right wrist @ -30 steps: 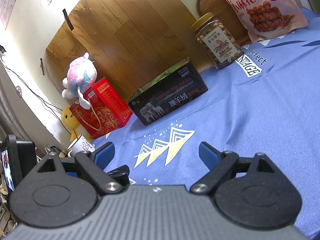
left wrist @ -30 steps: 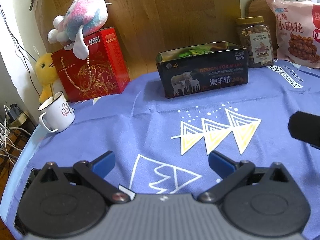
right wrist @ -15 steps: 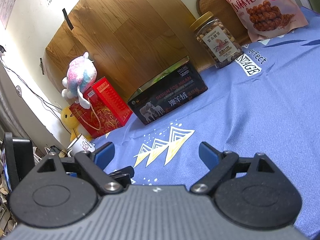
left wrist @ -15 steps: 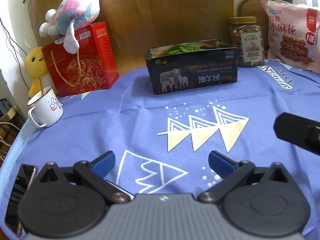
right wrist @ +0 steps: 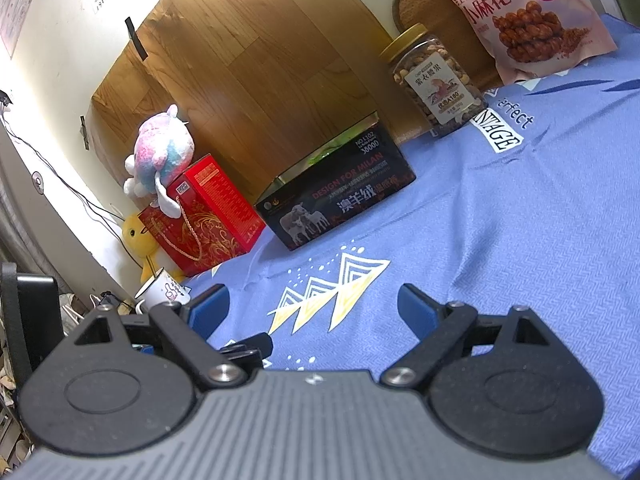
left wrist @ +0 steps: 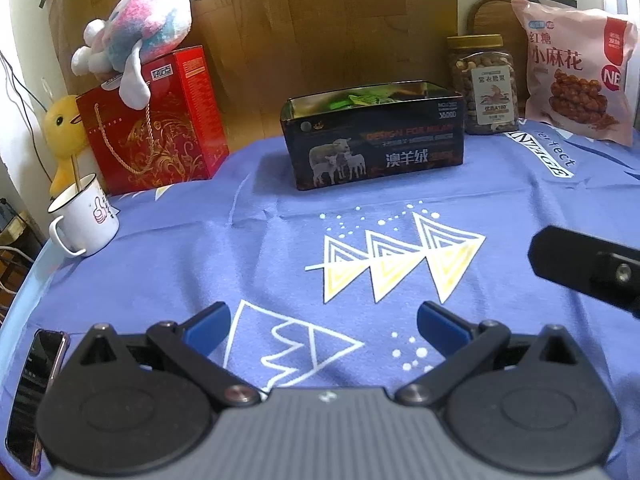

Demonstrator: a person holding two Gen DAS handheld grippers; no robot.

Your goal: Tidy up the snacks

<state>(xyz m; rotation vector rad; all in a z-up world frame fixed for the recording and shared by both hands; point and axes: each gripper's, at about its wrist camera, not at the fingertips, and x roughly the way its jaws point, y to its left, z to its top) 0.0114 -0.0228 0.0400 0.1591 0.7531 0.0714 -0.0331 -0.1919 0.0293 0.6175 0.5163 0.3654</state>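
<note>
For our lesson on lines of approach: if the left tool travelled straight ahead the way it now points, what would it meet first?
The left tool, open and empty, points across bare purple cloth toward the black tin. That tin would probably come first, though depth is uncertain.

Wood-grain panel (left wrist: 320, 20) against cream wall (right wrist: 60, 60)

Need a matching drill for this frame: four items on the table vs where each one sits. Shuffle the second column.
Things:
1. plush toy
2. mug
3. nut jar
4. phone

Places:
A. between the black tin and the pink snack bag
B. flat at the cloth's near left edge
C. on top of the red gift box
D. in front of the yellow duck

Pairs: 1-C, 2-D, 3-A, 4-B
</note>
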